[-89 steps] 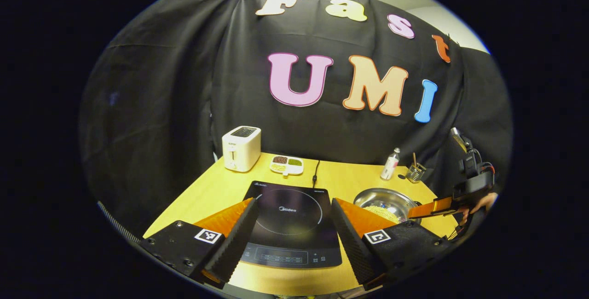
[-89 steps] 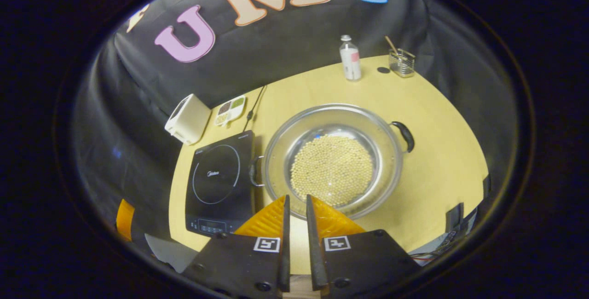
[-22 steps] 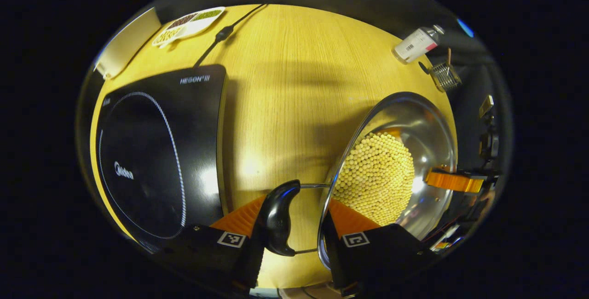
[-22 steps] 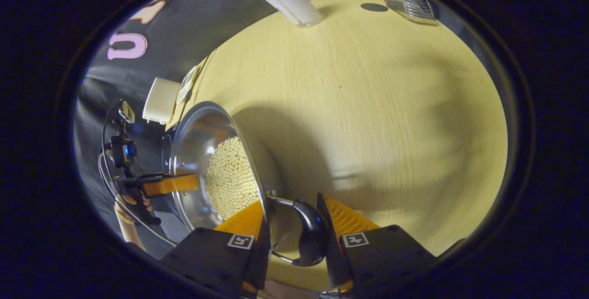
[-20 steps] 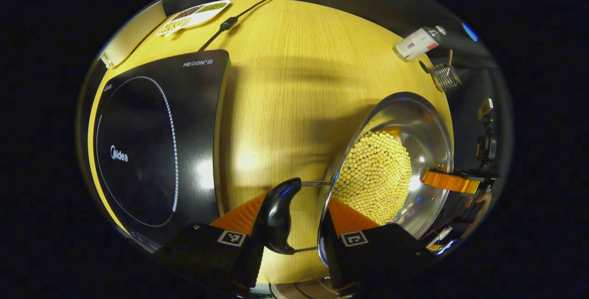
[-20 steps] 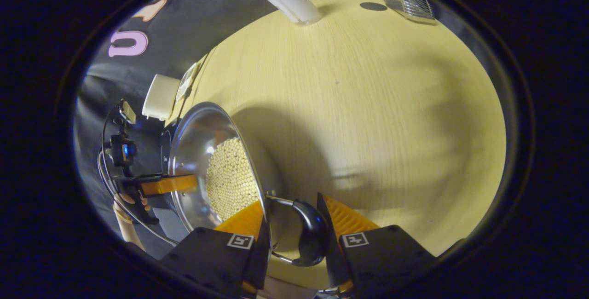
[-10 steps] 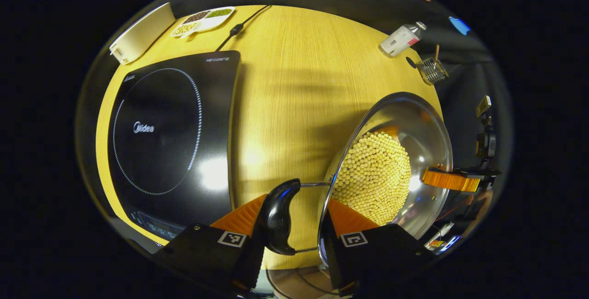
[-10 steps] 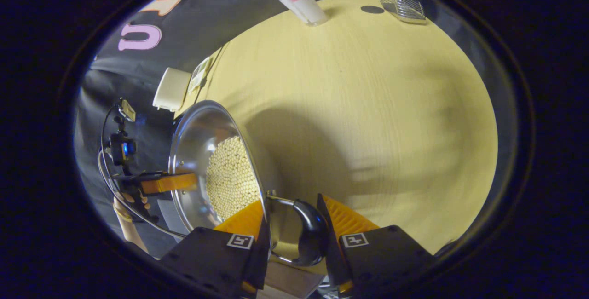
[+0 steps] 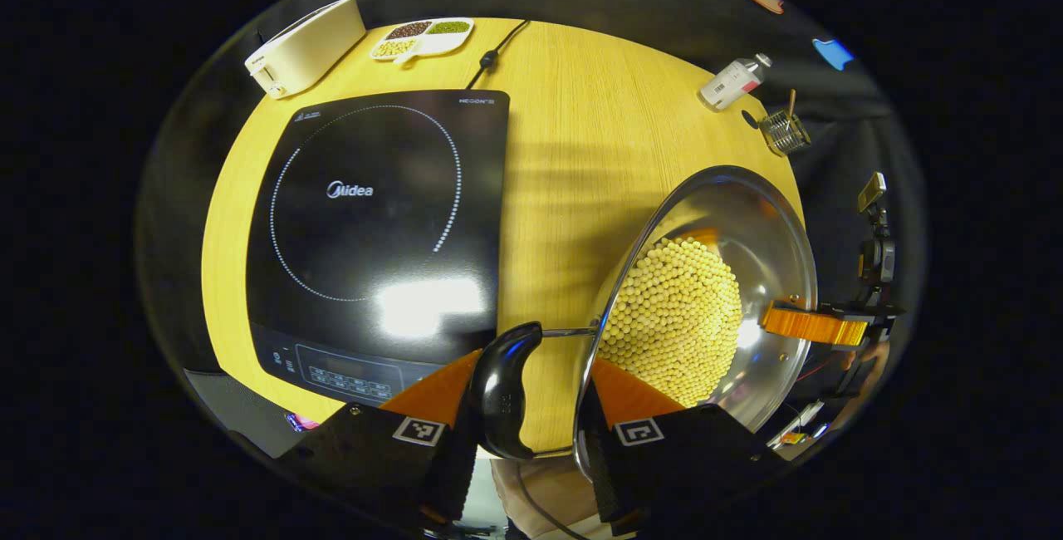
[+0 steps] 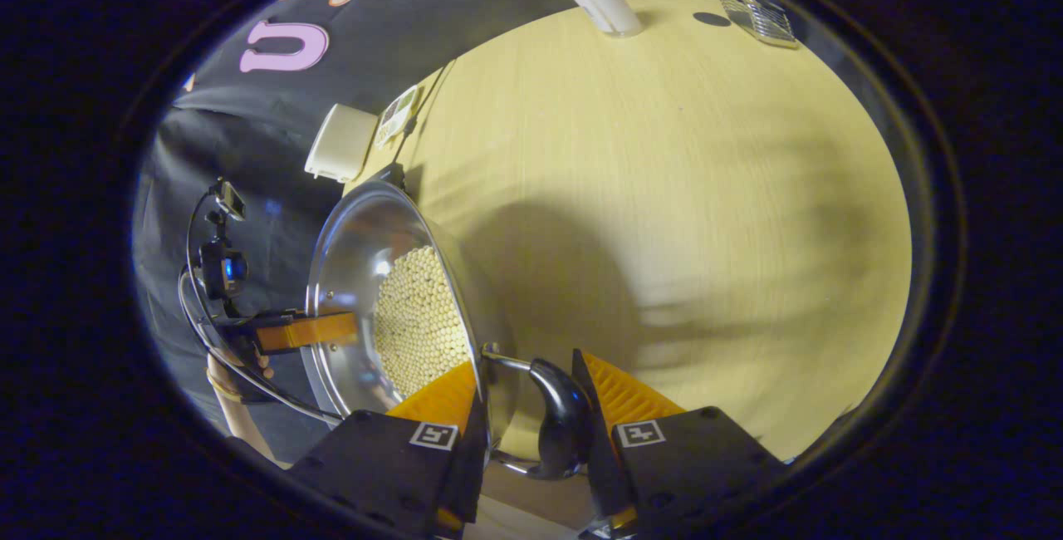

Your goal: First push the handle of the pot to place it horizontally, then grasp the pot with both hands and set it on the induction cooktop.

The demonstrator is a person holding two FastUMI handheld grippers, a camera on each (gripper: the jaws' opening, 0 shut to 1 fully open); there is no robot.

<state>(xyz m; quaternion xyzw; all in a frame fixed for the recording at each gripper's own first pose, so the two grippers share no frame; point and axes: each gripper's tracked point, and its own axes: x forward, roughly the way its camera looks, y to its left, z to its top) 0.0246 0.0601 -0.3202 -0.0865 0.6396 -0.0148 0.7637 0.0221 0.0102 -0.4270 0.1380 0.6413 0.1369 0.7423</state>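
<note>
1. The left gripper point(image 9: 525, 432) is clamped on one black handle point(image 9: 501, 390) of the pot point(image 9: 764, 224). One finger presses the handle and the other presses the rim of the pot.
2. The right gripper point(image 10: 525, 428) is clamped on the other handle point(image 10: 560, 424). One finger is on the handle and the other is against the rim.
3. The pot is shiny metal and full of small pale beans point(image 9: 673, 320).
4. In the left gripper view, the pot is to the right of the cooktop point(image 9: 374, 224). A strip of bare table point(image 9: 565, 149) lies between them. The pot is not on the cooktop.
5. In the right gripper view, the pot casts a wide shadow point(image 10: 548, 274) on the table. I cannot tell if the pot touches the table.
6. The cooktop is black and flat, with a ring of white dots on top and buttons near the front edge.
7. Behind the cooktop are a white toaster point(image 9: 303, 46), a small dish point(image 9: 422, 36) with three kinds of seeds, and a black cord point(image 9: 494, 50).
8. At the far right of the table stand a bottle point(image 9: 731, 83) and a little wire basket point(image 9: 783, 131).
9. In the right gripper view, a hand point(image 10: 241, 361) holds the left gripper on the far side of the pot.
</note>
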